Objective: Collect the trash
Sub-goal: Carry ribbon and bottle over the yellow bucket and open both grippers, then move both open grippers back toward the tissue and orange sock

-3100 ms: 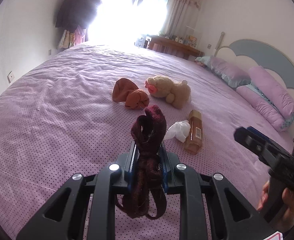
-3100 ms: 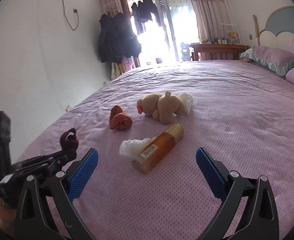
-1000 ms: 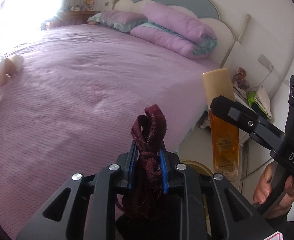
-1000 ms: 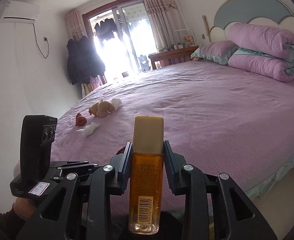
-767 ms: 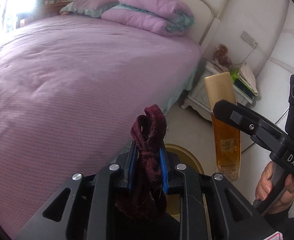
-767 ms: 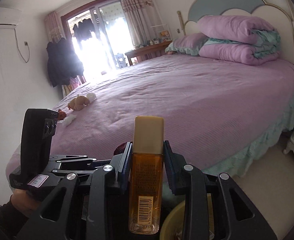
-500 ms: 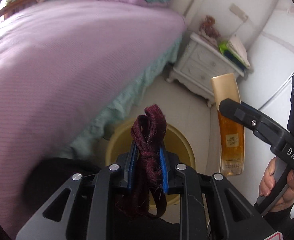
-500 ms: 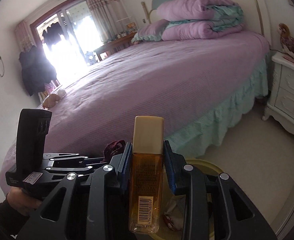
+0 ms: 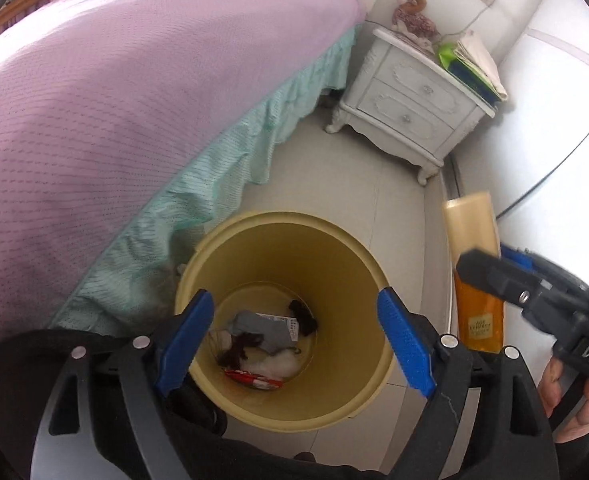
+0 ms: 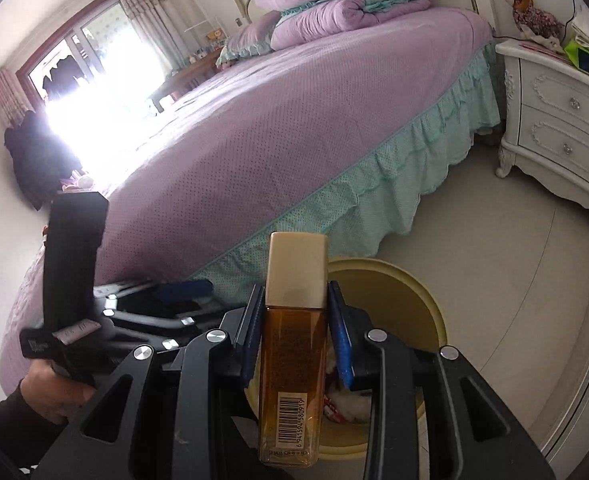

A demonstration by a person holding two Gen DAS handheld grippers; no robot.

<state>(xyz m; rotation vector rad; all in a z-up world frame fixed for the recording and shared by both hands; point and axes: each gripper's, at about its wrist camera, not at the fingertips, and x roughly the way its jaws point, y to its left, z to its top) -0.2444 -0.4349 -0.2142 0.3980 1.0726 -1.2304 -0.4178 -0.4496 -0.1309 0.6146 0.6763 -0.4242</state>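
Observation:
My left gripper (image 9: 292, 300) hangs over the yellow bin (image 9: 278, 217), its jaws opening wide with nothing between them. The dark red cloth strip (image 9: 240, 348) lies at the bottom of the bin among other trash. Just right of the bin, my right gripper (image 9: 490, 264) is shut on an amber bottle (image 9: 474, 280) with a gold cap. In the right wrist view the bottle (image 10: 294, 360) stands upright between the blue pads of the right gripper (image 10: 294, 296), and the bin (image 10: 414, 292) shows behind and below it. The left gripper (image 10: 182, 304) is at the left there.
The purple bed (image 9: 114, 80) with a teal skirt (image 9: 198, 184) runs beside the bin on the left. A white nightstand (image 9: 410, 100) stands against the wall beyond. A person's hand (image 10: 54, 388) grips the left handle. Pale tiled floor (image 9: 358, 176) surrounds the bin.
Both grippers swung away from the bed and down over the bin. The left jaws opened and the dark red cloth dropped into the bin. The bottle stays gripped.

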